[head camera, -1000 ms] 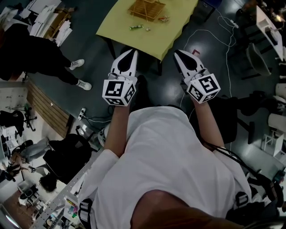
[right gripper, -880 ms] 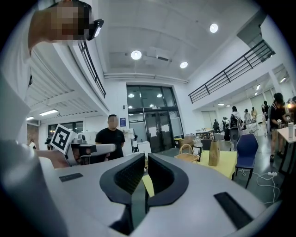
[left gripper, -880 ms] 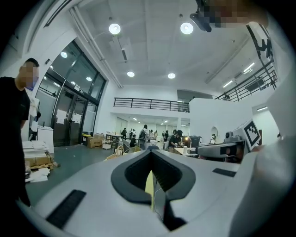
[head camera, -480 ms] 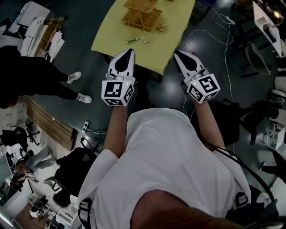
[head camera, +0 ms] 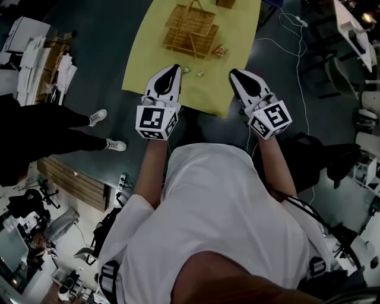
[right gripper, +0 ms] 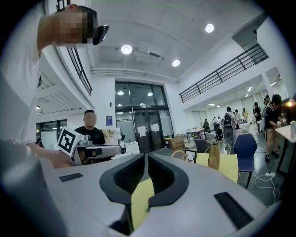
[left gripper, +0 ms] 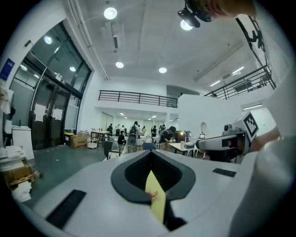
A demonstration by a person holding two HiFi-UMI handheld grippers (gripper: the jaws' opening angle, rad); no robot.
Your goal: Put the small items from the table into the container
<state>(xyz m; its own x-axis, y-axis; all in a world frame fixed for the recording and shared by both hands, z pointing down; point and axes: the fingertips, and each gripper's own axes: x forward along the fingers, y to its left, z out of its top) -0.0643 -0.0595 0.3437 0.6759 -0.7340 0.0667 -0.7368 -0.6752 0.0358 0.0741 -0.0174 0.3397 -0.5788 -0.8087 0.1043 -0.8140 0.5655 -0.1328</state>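
Head view: basket (head camera: pixel 190 28) on table (head camera: pixel 240 29), sweets (head camera: pixel 220 50) beside it; L gripper (head camera: pixel 173 67), R gripper (head camera: pixel 233 73) fingers closed.

Yellow rectangular tabletop (head camera: pixel 151 65) carries a light wooden slatted basket with an upright handle (head camera: pixel 190 29) near its middle. Just right of the basket lies a red-orange wrapped packet (head camera: pixel 220 50). Two small wrapped sweets (head camera: pixel 187 69) (head camera: pixel 200 73) sit near the front edge, and a brown block (head camera: pixel 224 2) at the far edge.

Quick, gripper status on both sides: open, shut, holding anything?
Left gripper: shut, nothing between the jaws.
Right gripper: shut, nothing between the jaws.
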